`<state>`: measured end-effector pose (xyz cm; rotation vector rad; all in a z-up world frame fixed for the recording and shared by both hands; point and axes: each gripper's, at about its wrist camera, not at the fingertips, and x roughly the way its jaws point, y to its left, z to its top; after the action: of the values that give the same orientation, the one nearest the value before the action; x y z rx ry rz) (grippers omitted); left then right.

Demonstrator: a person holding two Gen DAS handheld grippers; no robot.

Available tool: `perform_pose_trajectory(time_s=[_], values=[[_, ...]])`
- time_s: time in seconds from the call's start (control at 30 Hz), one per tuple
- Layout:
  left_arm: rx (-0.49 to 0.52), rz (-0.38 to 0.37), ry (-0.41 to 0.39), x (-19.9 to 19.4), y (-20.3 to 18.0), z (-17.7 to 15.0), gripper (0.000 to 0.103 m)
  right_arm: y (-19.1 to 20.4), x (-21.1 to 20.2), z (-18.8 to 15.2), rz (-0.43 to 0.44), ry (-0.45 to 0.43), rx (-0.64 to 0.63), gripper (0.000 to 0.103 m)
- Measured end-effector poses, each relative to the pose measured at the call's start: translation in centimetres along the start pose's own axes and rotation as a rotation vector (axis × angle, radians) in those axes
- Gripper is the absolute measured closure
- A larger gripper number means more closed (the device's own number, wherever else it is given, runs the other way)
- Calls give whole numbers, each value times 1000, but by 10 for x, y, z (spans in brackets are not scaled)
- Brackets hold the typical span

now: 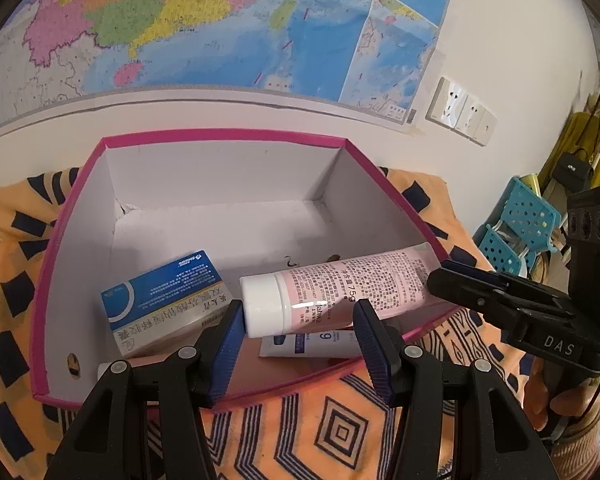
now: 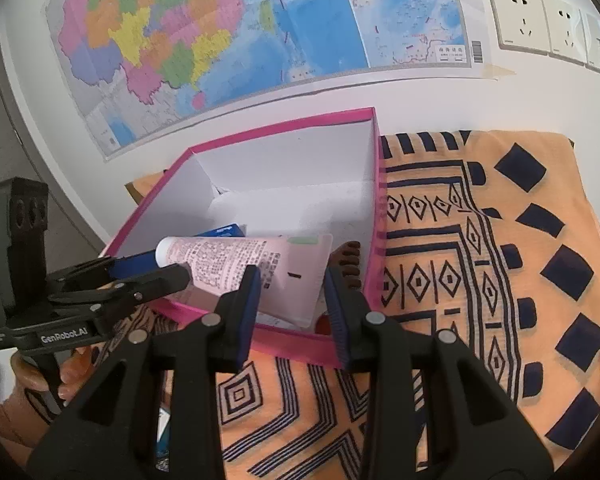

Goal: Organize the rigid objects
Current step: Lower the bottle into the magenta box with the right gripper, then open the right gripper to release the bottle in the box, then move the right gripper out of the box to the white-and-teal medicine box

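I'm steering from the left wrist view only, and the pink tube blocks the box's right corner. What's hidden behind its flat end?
Observer: A dark brown toothed piece, like a comb or clip, lies against the right wall of the box.
Operator: Anything else there?
Observer: Something orange-red peeks from under the pink tube in the near corner; too little shows to name it.
Operator: And right of the box?
Observer: Patterned orange cloth spreads out there.
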<state>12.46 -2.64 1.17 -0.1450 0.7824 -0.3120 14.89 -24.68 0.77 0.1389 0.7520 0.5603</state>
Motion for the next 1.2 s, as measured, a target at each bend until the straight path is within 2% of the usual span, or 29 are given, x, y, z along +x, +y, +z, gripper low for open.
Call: perform_pose_trajectory(time_s=[0.47, 0.63, 0.73, 0.9, 1.0, 1.2], values=[[0, 34, 21, 11, 6, 2, 48, 6, 9, 3, -44, 3, -13, 65], [6, 49, -19, -3, 8, -3, 36, 6, 6, 1, -40, -13, 9, 64], [0, 39, -68, -22, 12, -9, 34, 9, 0, -2, -30, -25, 11, 58], [43, 55, -137, -60, 16, -30, 32, 23, -23, -11, 36, -61, -31, 56], [27, 53, -154, -81, 27, -46, 31, 36, -36, -19, 100, -75, -71, 55], [-20, 95, -79, -92, 49, -86, 31, 65, -38, -51, 252, 11, -140, 55]])
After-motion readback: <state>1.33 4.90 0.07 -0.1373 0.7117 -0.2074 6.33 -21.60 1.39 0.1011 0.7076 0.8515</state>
